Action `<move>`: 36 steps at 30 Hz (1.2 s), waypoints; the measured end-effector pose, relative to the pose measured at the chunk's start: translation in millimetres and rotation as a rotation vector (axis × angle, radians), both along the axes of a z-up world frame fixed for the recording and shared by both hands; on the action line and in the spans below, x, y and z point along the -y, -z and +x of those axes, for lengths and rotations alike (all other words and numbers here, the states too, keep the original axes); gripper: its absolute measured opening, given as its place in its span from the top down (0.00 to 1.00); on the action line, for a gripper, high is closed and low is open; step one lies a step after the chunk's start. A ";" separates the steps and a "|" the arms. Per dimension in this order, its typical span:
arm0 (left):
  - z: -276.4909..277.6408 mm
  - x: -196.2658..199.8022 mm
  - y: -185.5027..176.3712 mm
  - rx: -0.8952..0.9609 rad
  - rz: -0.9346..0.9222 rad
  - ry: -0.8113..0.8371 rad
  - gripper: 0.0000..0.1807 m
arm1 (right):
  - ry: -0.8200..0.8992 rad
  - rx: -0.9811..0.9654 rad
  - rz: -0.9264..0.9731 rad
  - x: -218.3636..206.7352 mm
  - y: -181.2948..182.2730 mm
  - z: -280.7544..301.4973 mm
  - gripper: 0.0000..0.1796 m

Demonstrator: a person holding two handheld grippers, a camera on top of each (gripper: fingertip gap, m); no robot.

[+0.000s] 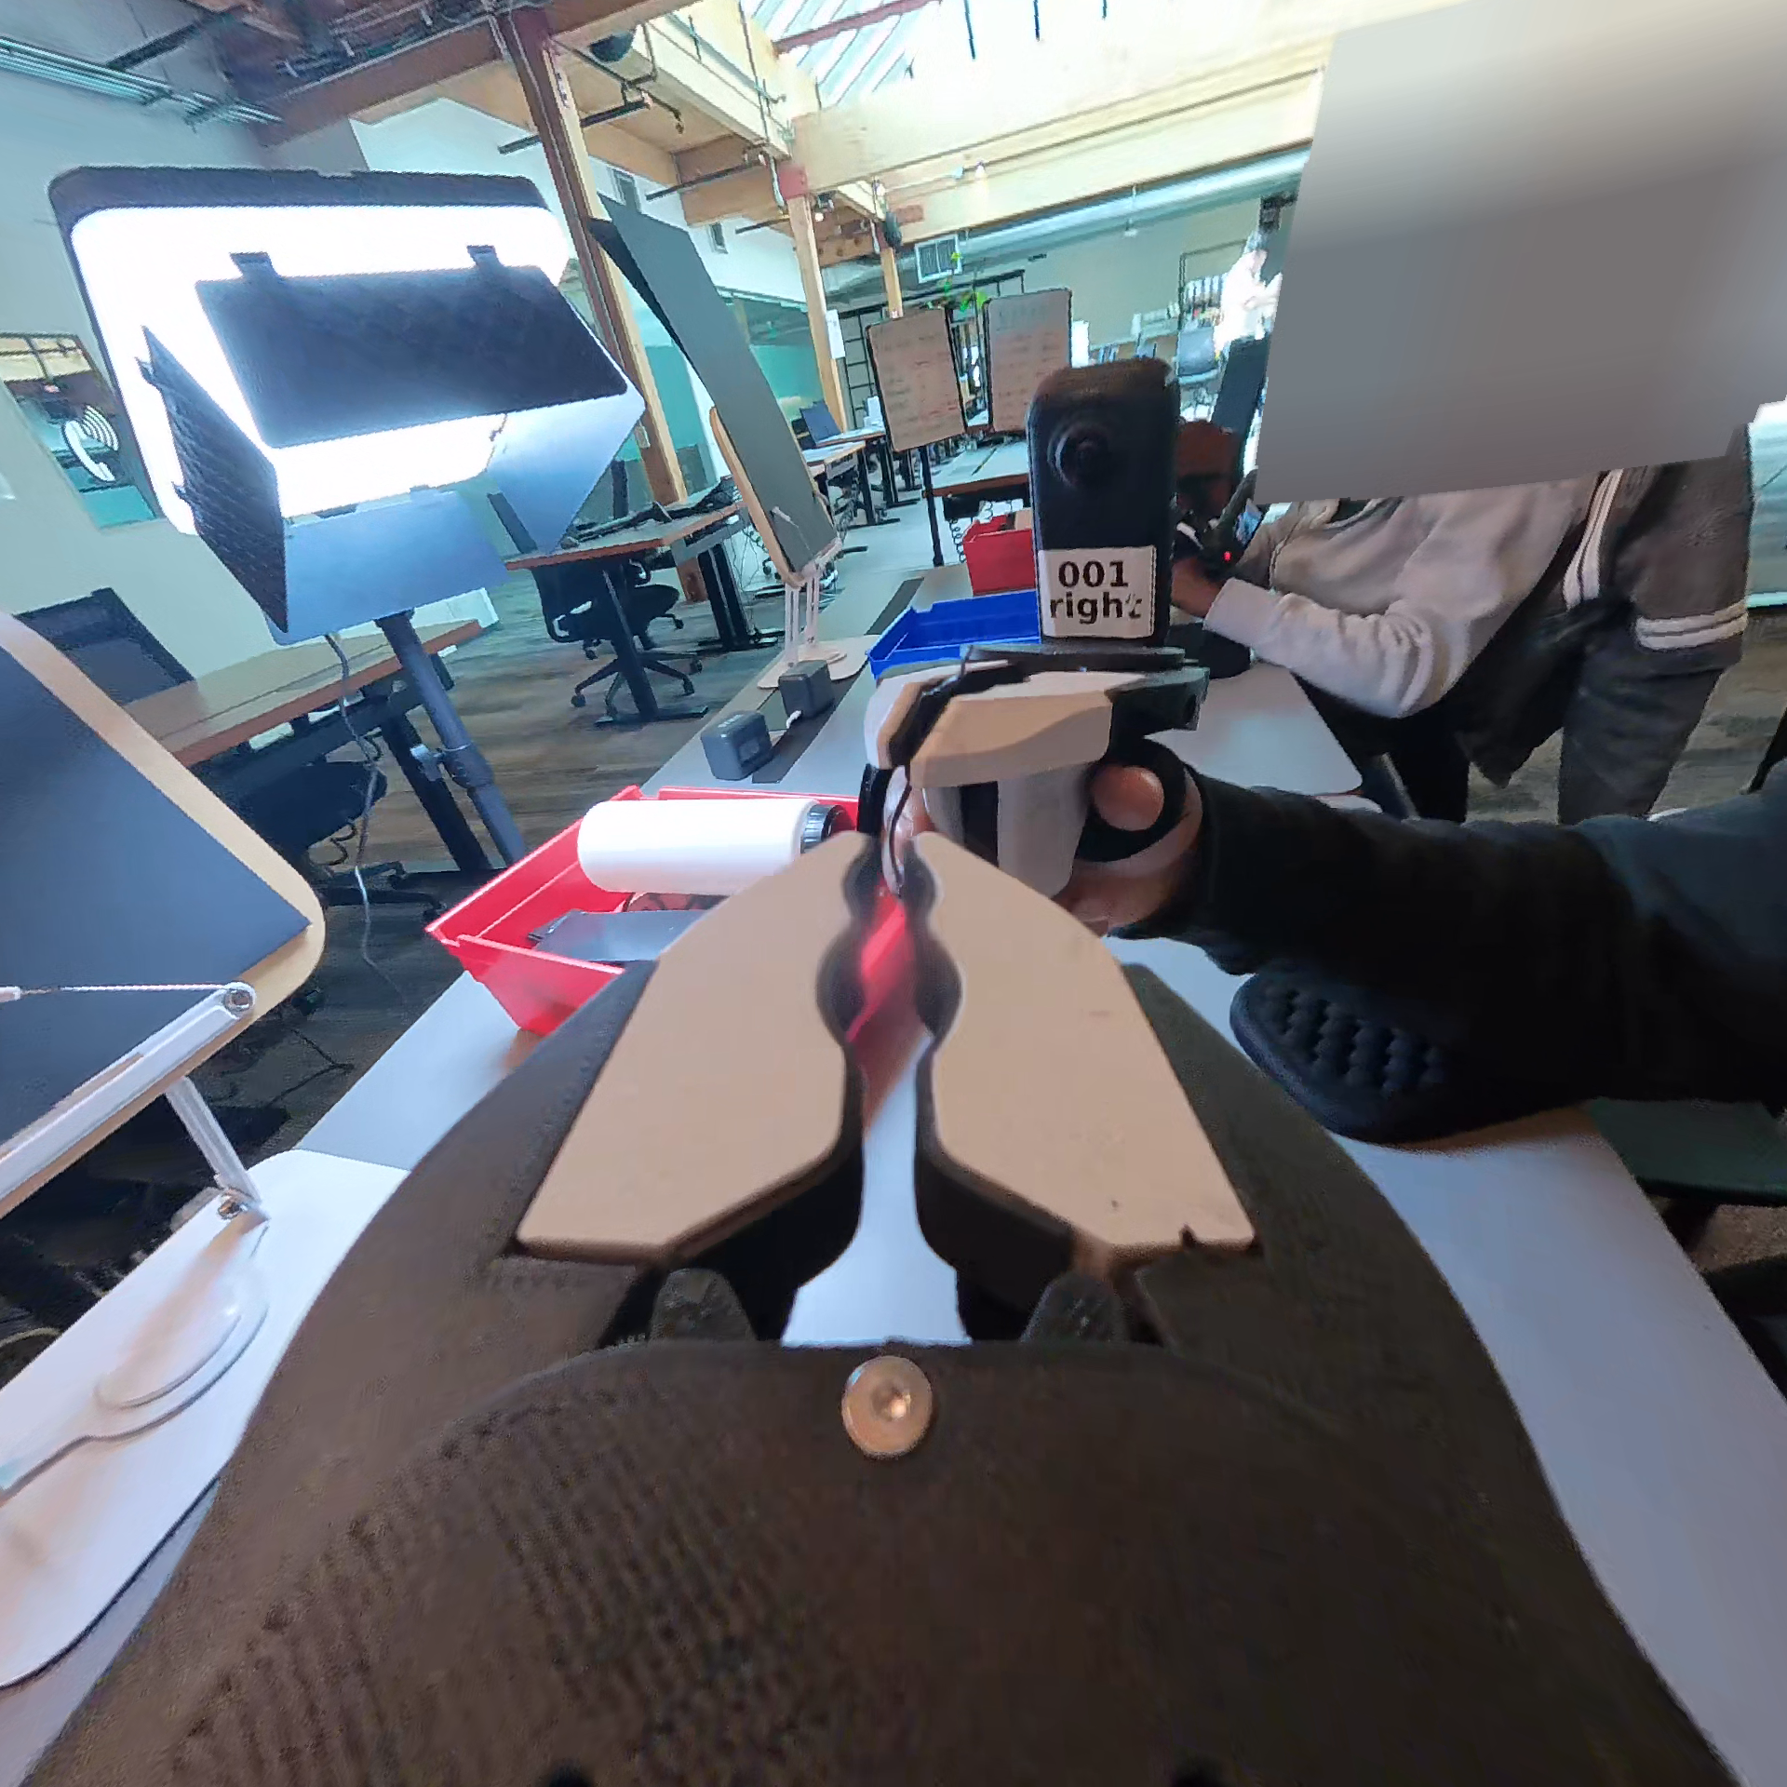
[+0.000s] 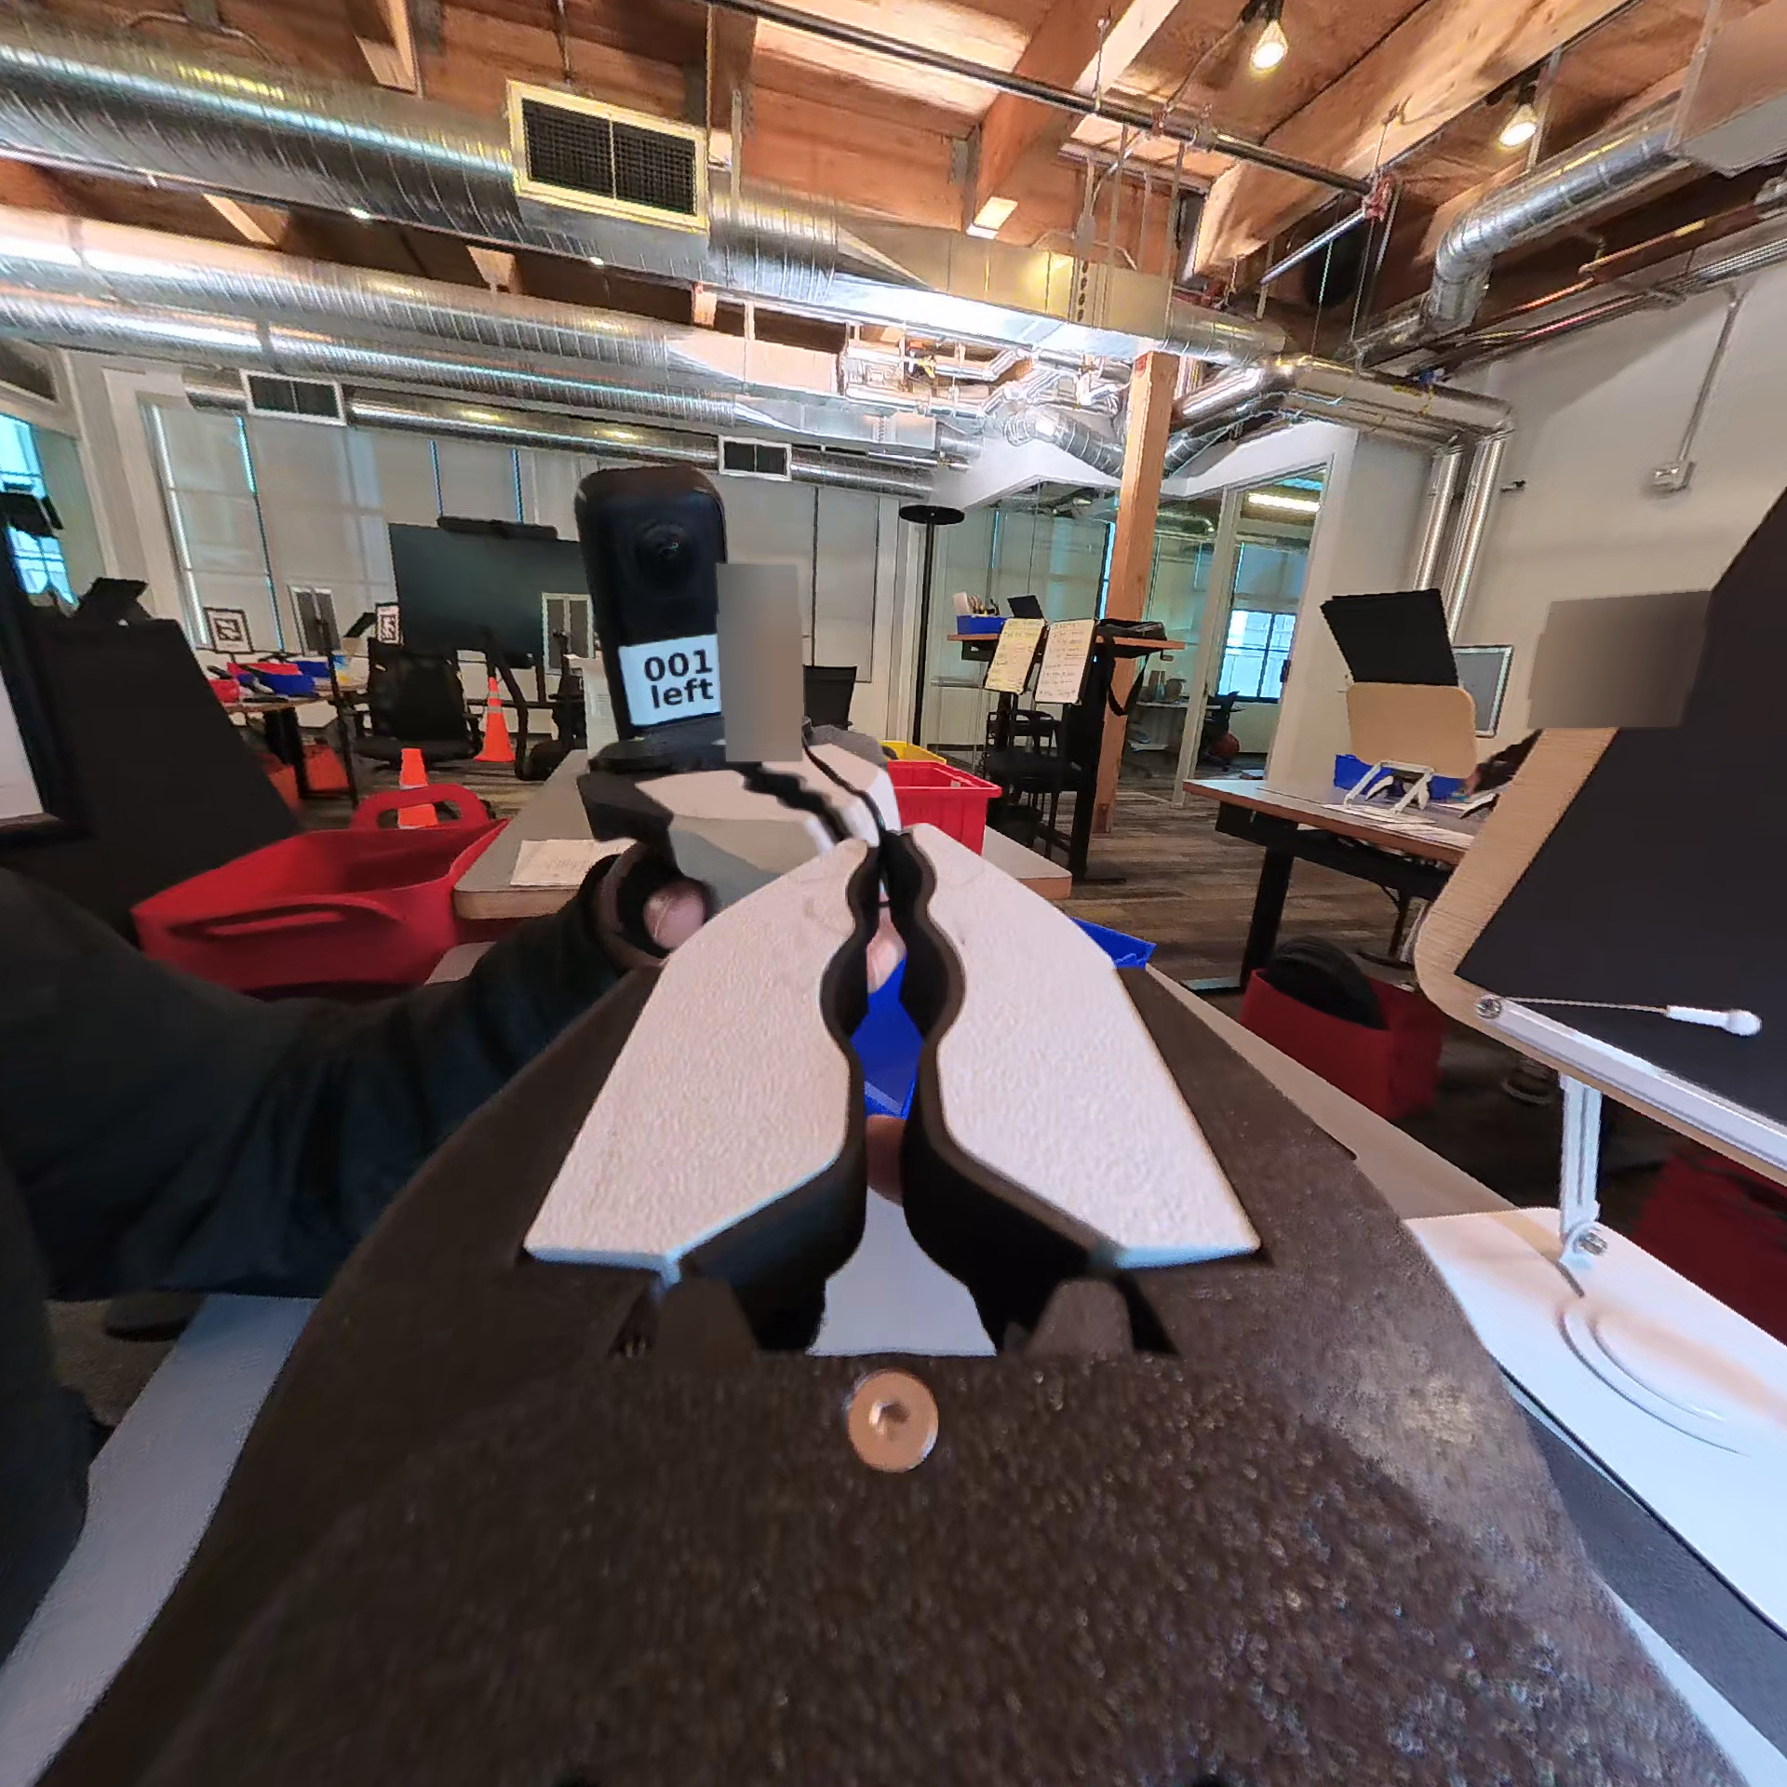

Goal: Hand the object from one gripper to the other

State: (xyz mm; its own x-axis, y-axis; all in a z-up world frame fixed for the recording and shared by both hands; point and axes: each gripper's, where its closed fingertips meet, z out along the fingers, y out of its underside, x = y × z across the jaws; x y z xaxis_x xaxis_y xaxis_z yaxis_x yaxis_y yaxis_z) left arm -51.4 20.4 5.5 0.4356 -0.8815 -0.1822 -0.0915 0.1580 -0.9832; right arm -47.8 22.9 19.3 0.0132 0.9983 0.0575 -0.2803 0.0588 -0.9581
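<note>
A thin black cord (image 1: 901,822) runs between the tips of the two grippers, which face each other tip to tip above a grey table (image 1: 1470,1257). My left gripper (image 1: 892,851) has its jaws closed, with the cord entering between its tips. My right gripper (image 1: 894,745), held by a hand in a black sleeve, is also closed on the cord's far end. In the right wrist view the cord (image 2: 877,885) sits between the shut tips of the right gripper (image 2: 882,851), and the left gripper (image 2: 851,822) meets it just beyond. Most of the cord is hidden by the fingers.
A red bin (image 1: 503,928) holding a white cylinder (image 1: 696,841) lies below the grippers, with a blue bin (image 1: 948,629) farther back. Black boards on white stands (image 1: 116,919) (image 2: 1596,870) flank the table. A studio light (image 1: 338,387) stands left. A person in a white sleeve (image 1: 1402,600) is at the back right. My two grippers' fingertips are within a few centimetres of each other. The studio light (image 1: 338,387) is about 35 cm from both grippers' fingertips.
</note>
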 end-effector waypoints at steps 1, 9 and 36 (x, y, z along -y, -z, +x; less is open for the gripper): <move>1.0 0.4 1.8 -0.017 0.005 0.001 1.00 | -0.001 -0.007 -0.001 0.2 -1.3 0.7 0.99; -18.2 -7.1 2.0 -0.108 0.044 -0.090 1.00 | 0.015 -0.166 -0.117 -20.5 -28.3 35.8 0.99; -5.4 7.3 -31.8 0.197 0.146 0.003 0.99 | -0.177 -0.115 -0.368 -3.6 -18.4 2.3 1.00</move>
